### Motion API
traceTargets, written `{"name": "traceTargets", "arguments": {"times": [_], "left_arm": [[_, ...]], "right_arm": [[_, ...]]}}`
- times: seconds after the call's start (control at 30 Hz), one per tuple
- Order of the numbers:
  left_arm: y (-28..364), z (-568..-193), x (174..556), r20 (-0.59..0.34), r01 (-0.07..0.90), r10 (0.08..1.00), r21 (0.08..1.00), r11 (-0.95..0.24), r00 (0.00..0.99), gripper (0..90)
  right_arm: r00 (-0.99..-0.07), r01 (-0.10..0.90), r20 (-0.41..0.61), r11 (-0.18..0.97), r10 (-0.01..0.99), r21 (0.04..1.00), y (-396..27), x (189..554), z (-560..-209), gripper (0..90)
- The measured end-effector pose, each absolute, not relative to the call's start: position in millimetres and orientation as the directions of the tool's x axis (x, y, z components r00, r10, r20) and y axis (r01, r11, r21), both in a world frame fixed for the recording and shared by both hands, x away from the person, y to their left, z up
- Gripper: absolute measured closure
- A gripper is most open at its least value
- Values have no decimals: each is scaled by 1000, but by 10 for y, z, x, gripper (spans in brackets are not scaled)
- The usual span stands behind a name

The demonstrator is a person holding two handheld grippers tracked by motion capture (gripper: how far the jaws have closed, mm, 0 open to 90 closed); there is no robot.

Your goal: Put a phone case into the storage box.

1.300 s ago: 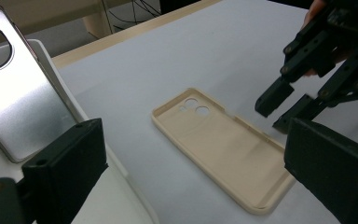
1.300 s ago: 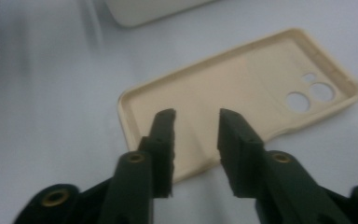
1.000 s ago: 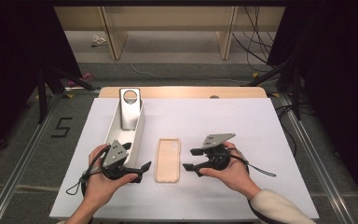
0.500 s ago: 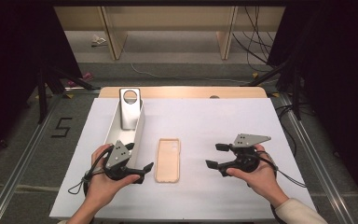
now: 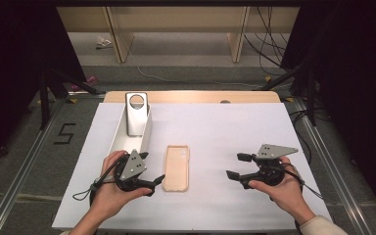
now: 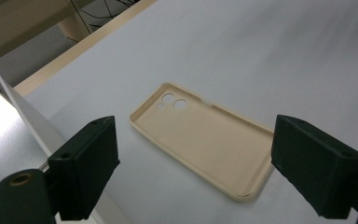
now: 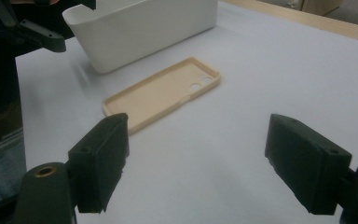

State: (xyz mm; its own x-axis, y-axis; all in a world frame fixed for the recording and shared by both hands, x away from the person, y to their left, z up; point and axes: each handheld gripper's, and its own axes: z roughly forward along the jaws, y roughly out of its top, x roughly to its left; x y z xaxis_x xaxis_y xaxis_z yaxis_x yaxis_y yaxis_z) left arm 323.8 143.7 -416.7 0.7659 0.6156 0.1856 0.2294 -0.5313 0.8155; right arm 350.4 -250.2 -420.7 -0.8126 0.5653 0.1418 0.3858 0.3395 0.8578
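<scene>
A beige phone case [image 5: 176, 167] lies open side up on the white table cover, camera holes at its far end. My left gripper [image 5: 152, 185] sits just left of the case's near corner. Its jaws have just been closing a little but stand open, with nothing pressed between them. In the left gripper view the case [image 6: 200, 135] lies beyond the gripper [image 6: 198, 144]. My right gripper [image 5: 236, 166] rests well to the right of the case. Its jaws have just been opening and hold nothing. The right gripper view shows the case [image 7: 161, 95] ahead of the gripper [image 7: 205, 144].
A long white tray [image 5: 115, 137] stands left of the case, running away from me. A silver panel with a round hole [image 5: 137, 117] leans upright at its far end. The tray [image 7: 144, 28] sits beyond the case in the right gripper view. A wooden table edge [image 5: 191, 96] runs along the back.
My right gripper has moved to the right, away from the phone case, and its jaws have spread. The left gripper has stayed beside the case.
</scene>
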Motion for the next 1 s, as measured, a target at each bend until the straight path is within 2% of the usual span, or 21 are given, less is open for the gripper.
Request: {"name": "traceTargets", "arguments": {"times": [0.27,0.6,0.83,1.0], "left_arm": [[1255,-4137,3306,253,198,488,690,-696,835,164],[855,-4175,3397,335,68,253,476,-877,908,215],[689,-4324,3465,356,14,149,354,-935,922,243],[630,-4427,3490,358,-6,112,314,-950,927,251]], "right_arm": [[-802,399,149,334,579,854,-2578,3498,-4227,224],[-802,400,150,332,578,855,-2574,3490,-4224,221],[-801,399,153,325,579,857,-2592,3478,-4219,220],[-797,394,148,318,586,862,-2599,3471,-4212,215]]}}
